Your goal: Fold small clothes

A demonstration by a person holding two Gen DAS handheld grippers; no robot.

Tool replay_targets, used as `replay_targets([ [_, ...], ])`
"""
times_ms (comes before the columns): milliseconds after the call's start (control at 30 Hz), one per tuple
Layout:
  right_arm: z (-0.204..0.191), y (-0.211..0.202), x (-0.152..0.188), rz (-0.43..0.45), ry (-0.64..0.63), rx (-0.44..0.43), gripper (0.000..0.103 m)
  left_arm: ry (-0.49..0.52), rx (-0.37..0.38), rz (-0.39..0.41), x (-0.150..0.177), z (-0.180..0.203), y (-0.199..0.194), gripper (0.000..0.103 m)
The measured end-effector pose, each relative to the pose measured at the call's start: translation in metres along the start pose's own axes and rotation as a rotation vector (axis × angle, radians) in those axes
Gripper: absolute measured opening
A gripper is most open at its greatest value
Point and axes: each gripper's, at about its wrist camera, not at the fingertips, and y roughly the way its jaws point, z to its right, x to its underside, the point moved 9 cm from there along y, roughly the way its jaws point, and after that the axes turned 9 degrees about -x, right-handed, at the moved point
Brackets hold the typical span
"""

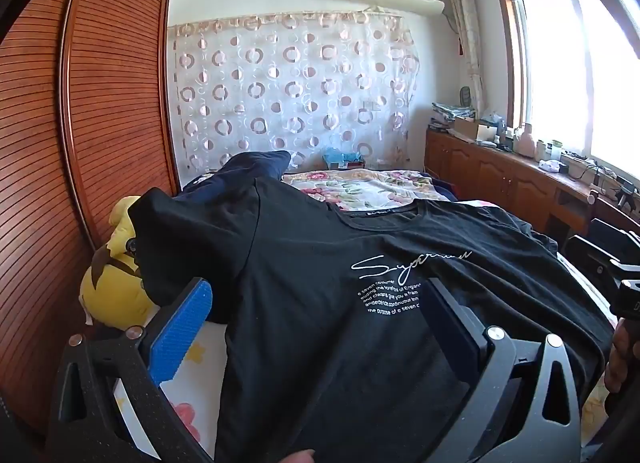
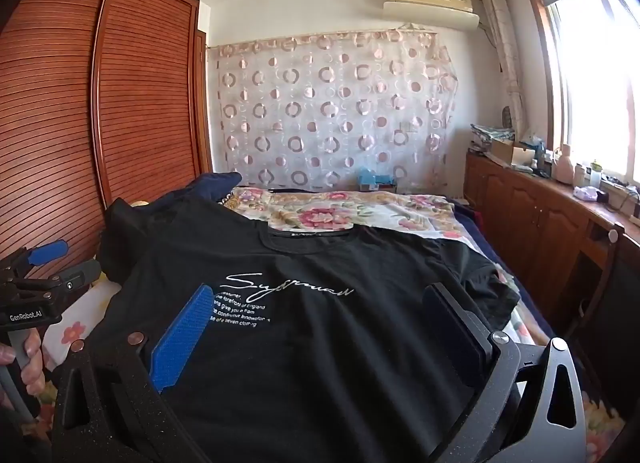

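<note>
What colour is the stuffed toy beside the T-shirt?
Yellow with dark brown markings; the stuffed toy shows best in the left wrist view.

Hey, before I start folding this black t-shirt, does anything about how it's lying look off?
The black t-shirt isn't fully flat: its left sleeve is draped over the yellow plush toy beside the wardrobe, humped above the bed.

each black hand-held gripper [image 1: 316, 327] has one ribbed blue pad, one dark pad and silver screws.
</note>
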Motion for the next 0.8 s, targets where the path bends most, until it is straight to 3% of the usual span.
replay_targets([
  [800,-0.003,0.0,0.001,0.0,0.003,-0.002,0.103,-0.01,0.012,0.029,-0.001,0.003,-0.007,0.103],
])
